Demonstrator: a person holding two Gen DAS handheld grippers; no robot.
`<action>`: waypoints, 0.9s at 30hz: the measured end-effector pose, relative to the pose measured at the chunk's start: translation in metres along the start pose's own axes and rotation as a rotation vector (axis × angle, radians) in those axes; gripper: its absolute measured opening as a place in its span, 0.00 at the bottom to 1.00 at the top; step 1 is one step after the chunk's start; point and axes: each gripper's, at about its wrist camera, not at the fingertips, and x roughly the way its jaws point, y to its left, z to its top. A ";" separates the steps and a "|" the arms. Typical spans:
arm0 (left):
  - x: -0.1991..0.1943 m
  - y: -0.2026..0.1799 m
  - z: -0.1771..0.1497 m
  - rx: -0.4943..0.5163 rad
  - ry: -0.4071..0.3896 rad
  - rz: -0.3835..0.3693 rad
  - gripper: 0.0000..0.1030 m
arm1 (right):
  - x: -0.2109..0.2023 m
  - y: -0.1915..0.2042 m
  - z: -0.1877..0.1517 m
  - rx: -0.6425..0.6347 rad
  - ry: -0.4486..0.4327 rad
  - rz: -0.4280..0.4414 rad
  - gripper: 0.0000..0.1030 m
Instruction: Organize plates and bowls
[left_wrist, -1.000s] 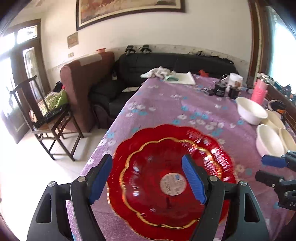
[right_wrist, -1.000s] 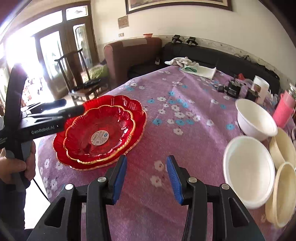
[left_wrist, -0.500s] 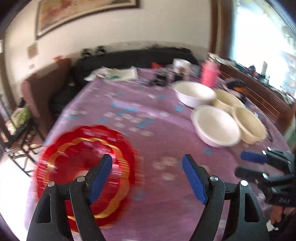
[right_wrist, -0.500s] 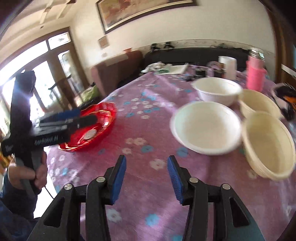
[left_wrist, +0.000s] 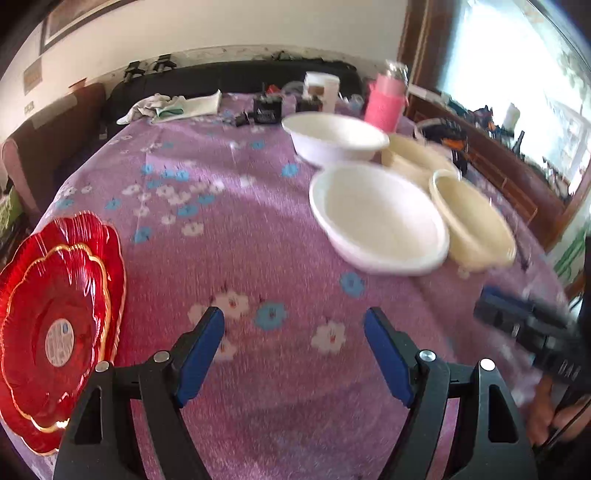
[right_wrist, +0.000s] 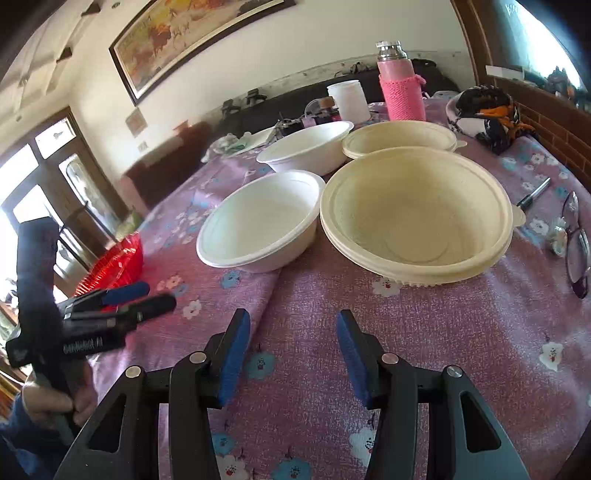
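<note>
Two stacked red scalloped plates (left_wrist: 55, 317) lie at the table's left edge, seen too as red plates (right_wrist: 118, 264) in the right wrist view. A near white bowl (right_wrist: 258, 225) and a near cream bowl (right_wrist: 417, 214) sit side by side, touching; a far white bowl (right_wrist: 310, 147) and a far cream bowl (right_wrist: 400, 138) stand behind them. My left gripper (left_wrist: 293, 350) is open over bare cloth, between the plates and the near white bowl (left_wrist: 376, 218). My right gripper (right_wrist: 293, 350) is open with nothing between its fingers, just in front of the two near bowls.
A purple flowered tablecloth (right_wrist: 461, 332) covers the table. At the back stand a pink flask (right_wrist: 400, 85), a white cup (right_wrist: 347, 98) and small dark items (left_wrist: 266, 109). Glasses (right_wrist: 576, 243) and a pen (right_wrist: 533, 192) lie at the right. A sofa (left_wrist: 221, 77) is behind.
Both grippers swung right, away from the red plates toward the bowls. The plates moved from under my left gripper to the left edge of its view. The bowls now lie straight ahead of my right gripper.
</note>
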 end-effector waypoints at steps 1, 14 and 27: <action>0.000 0.000 0.005 -0.015 -0.001 -0.012 0.75 | -0.002 0.000 0.000 -0.003 -0.009 0.008 0.51; 0.039 -0.008 0.059 -0.064 0.049 -0.018 0.49 | -0.009 0.001 -0.003 -0.005 -0.044 0.026 0.51; 0.048 0.000 0.049 -0.110 0.106 -0.139 0.12 | -0.004 0.004 -0.003 -0.009 -0.024 -0.020 0.51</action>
